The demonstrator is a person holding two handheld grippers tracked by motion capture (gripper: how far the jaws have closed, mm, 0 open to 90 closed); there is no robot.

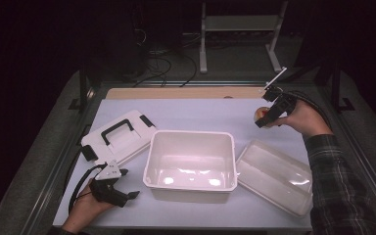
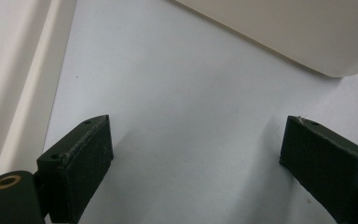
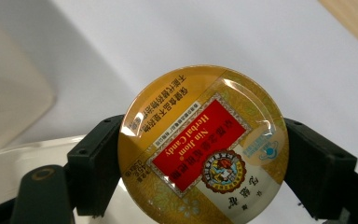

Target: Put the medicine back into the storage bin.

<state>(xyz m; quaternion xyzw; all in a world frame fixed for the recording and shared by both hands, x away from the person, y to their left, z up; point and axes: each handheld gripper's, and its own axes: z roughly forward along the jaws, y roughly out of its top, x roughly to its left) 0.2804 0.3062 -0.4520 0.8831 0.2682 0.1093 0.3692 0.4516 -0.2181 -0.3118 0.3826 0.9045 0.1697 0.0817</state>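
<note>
My right gripper is up in the air at the table's far right, shut on a round gold candy tin with a red "Herbal Candy" label; its pads press on the tin's two sides. In the high view the candy tin shows as a small round spot at the jaw tips. A white open bin stands mid-table, empty. My left gripper rests low at the front left, open, with bare white table between its pads.
A white lid with a black handle lies left of the bin. A clear plastic lid lies to the bin's right. A wooden strip runs along the table's far edge. The bin's corner shows ahead of my left gripper.
</note>
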